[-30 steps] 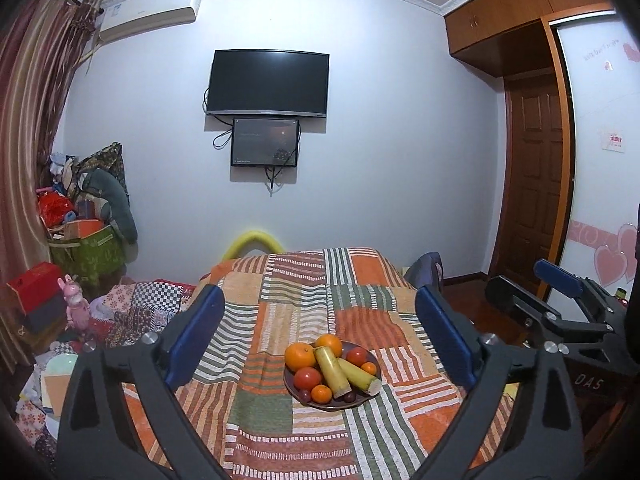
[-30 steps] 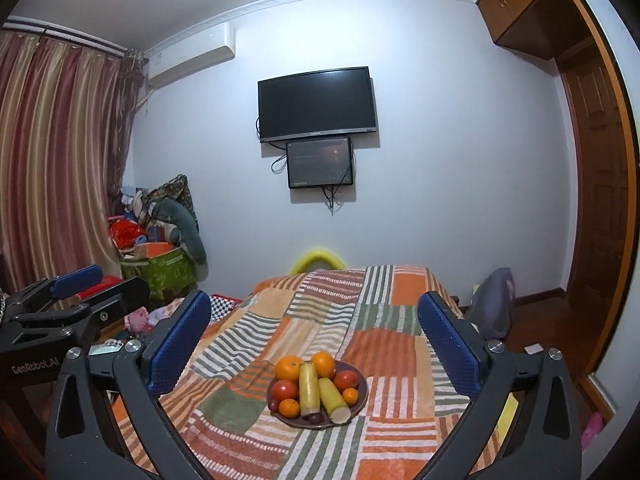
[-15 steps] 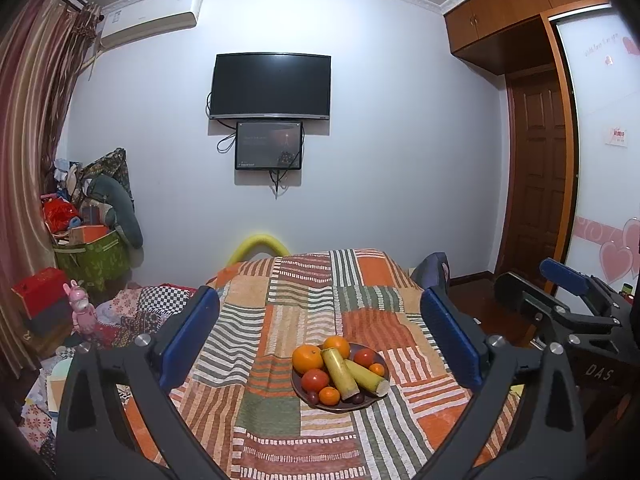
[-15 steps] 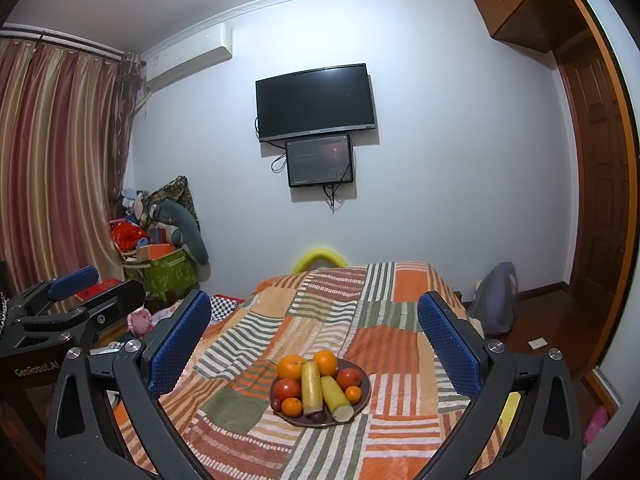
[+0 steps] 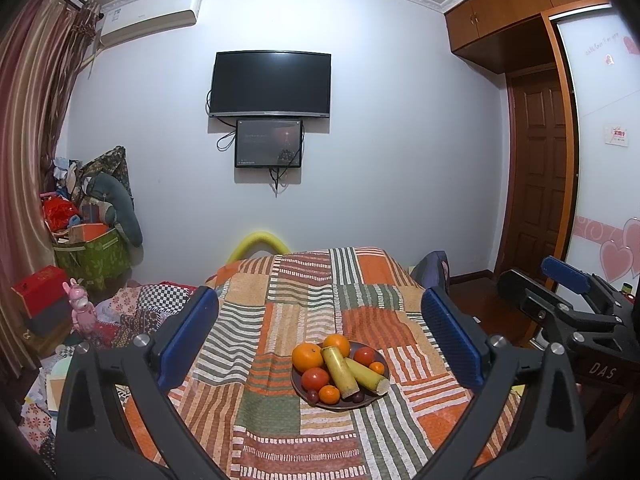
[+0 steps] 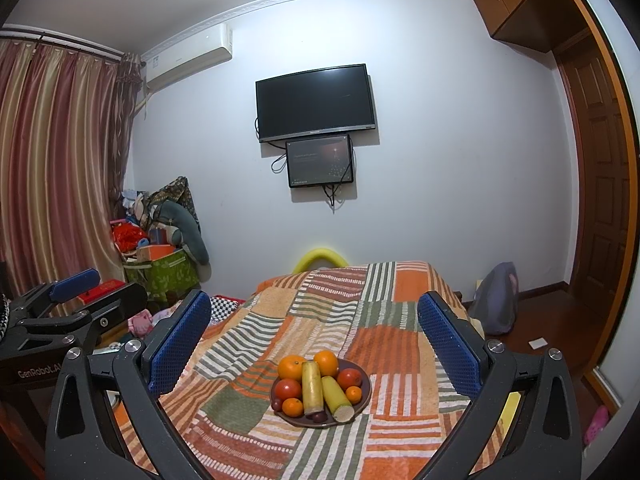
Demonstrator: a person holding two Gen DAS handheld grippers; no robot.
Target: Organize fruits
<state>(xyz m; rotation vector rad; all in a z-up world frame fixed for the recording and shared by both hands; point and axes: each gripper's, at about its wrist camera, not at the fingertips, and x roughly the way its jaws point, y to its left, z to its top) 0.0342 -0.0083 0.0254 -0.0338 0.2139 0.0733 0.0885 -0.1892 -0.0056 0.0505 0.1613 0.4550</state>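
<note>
left hand-held gripper (image 5: 320,344) and right hand-held gripper (image 6: 314,344): both spread, empty, hovering short of plate (image 6: 362,402) of fruits (image 6: 316,388) ahead and below on bed (image 6: 256,440); advise descending onto one top orange (image 6: 326,363), keeping clear of neighbours.

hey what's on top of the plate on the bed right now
The plate holds two big oranges, two yellow-green stalk pieces, two red fruits, two small oranges and dark grapes. Anything beneath the stalks is hidden.
</note>
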